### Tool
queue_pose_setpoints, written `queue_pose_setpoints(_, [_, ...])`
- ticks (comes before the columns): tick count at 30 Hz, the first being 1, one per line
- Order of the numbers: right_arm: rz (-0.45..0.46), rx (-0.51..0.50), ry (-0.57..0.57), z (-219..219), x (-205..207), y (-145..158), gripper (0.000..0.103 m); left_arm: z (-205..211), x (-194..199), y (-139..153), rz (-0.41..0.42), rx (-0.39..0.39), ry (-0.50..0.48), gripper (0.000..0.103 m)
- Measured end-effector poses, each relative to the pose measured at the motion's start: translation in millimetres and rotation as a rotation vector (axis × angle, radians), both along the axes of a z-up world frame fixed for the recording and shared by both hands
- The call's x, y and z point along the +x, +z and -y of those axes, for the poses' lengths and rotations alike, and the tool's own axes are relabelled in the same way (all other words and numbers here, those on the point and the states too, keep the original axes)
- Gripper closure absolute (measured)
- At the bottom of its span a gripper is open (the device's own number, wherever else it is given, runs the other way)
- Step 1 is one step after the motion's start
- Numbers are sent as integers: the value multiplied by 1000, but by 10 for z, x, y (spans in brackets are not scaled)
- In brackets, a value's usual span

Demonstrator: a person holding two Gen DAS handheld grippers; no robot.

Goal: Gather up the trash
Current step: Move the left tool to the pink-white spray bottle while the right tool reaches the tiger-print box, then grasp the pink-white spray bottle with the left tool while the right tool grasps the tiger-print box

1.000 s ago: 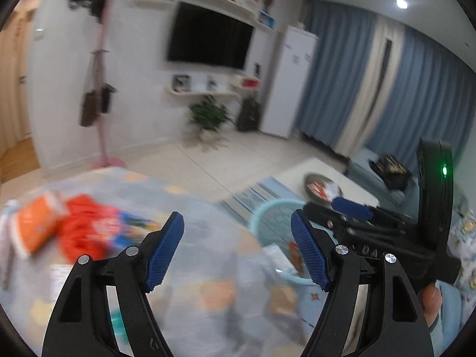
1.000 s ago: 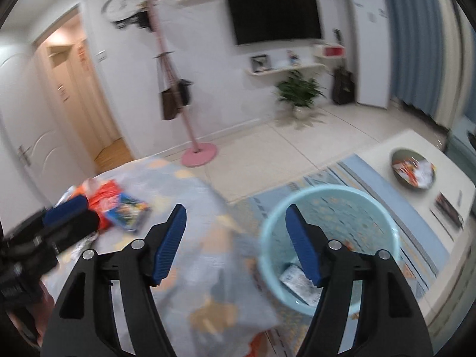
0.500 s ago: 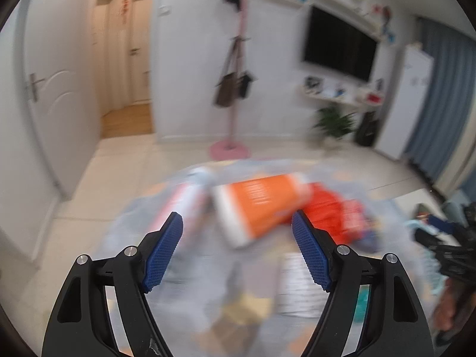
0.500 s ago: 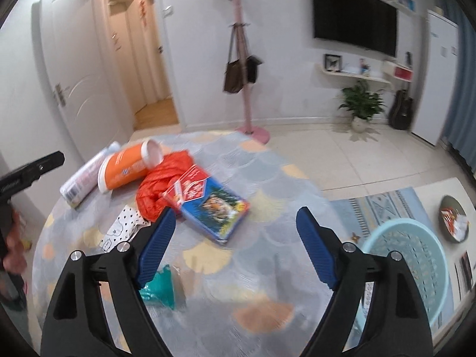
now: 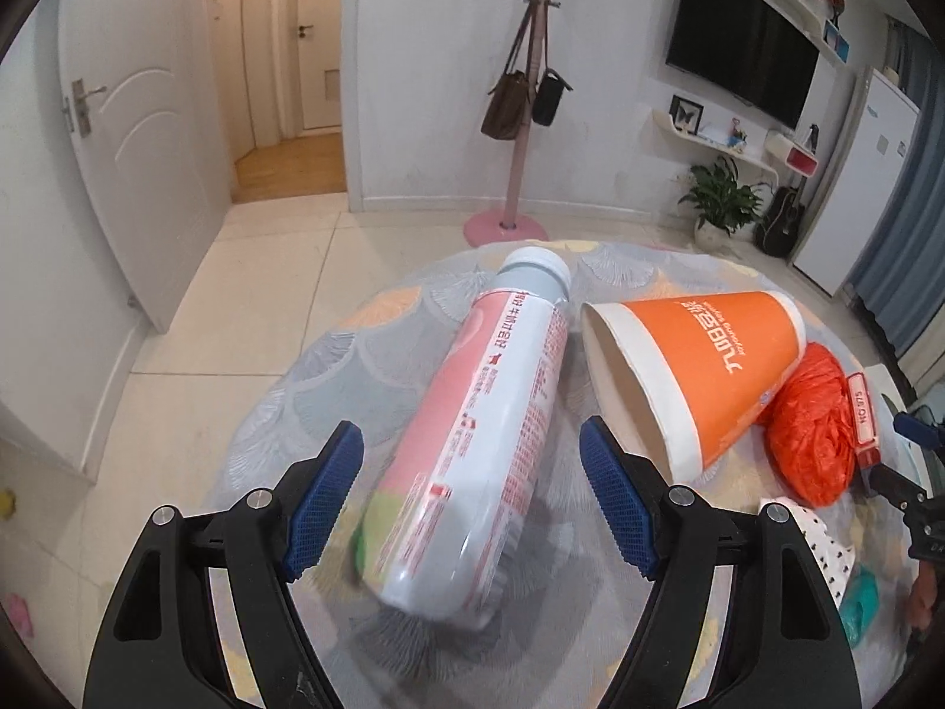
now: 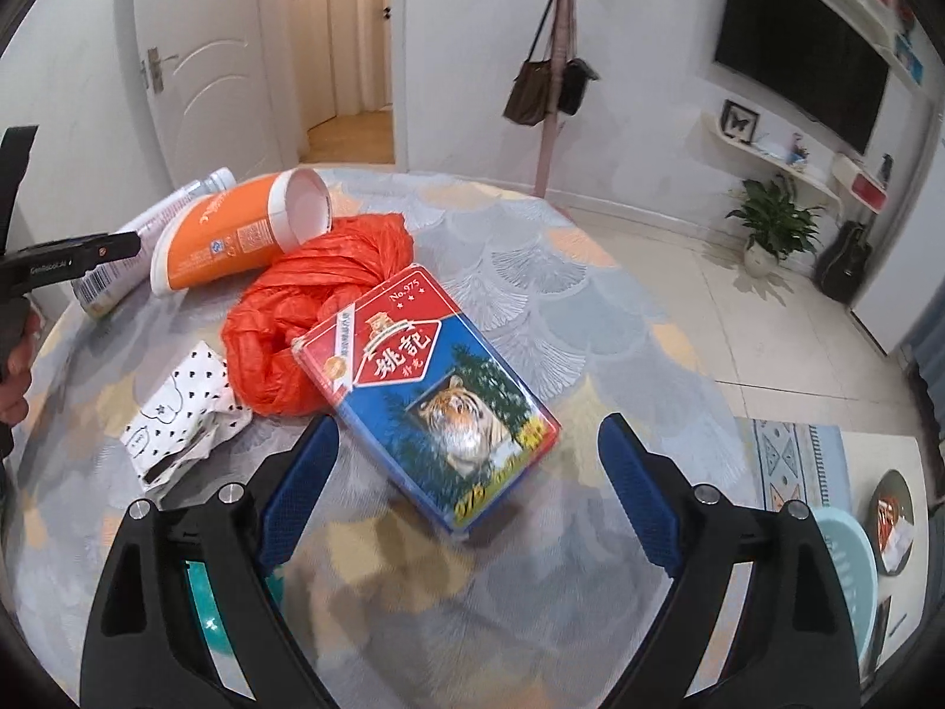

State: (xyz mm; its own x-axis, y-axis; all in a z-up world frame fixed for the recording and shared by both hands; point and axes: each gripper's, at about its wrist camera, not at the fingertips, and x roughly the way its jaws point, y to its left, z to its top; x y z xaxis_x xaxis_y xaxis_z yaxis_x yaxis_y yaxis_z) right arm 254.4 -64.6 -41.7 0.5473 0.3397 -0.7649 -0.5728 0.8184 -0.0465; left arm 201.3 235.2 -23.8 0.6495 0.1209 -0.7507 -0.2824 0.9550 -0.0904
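My left gripper [image 5: 469,499] is open, its jaws on either side of a pink and grey bottle [image 5: 478,443] lying on the round table [image 5: 331,354]. An orange paper cup [image 5: 697,366] lies beside the bottle, with a red plastic bag [image 5: 812,437] to its right. My right gripper [image 6: 466,499] is open, just before a red and blue card box [image 6: 431,390] that leans on the red plastic bag [image 6: 307,313]. The orange cup [image 6: 236,236] and bottle [image 6: 136,248] lie at the far left there. A dotted white paper scrap [image 6: 183,407] lies left of the box.
A teal wrapper [image 6: 204,602] lies on the table behind my right gripper's left finger. A light blue basket [image 6: 844,579] stands on the floor at lower right. A pink coat stand [image 5: 514,118] with bags is beyond the table.
Both grippers swung from the basket side back over the table. The left one has come close around the bottle, the right one close to the card box.
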Motion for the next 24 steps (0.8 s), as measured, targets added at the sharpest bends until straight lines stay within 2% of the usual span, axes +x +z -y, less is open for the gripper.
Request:
queue_pose_setpoints(4, [-11, -4, 20, -68, 125, -74, 18, -13, 124, -87, -23, 12, -17, 29])
queue_pose_setpoints(8, [-37, 33, 23, -47, 179, -86, 18, 23, 156, -182, -51, 34, -19, 32])
queue_pose_setpoints(11, [-49, 54, 42, -30, 162, -83, 27, 35, 191, -215, -62, 36, -23, 38])
queue_pose_setpoints(13, [-49, 60, 55, -34, 136, -73, 33, 45, 193, -244, -72, 30, -26, 48])
queue_pose_setpoints(15, [-39, 63, 76, -53, 84, -56, 35, 67, 170, -252, -69, 32, -28, 50])
queue_pose_setpoints(18, [29, 73, 74, -32, -45, 26, 36, 126, 91, -253, -67, 52, -20, 55])
queue_pose_setpoints(24, [65, 178, 13, 199, -273, 191, 36, 154, -202, -65, 51, -57, -34, 56])
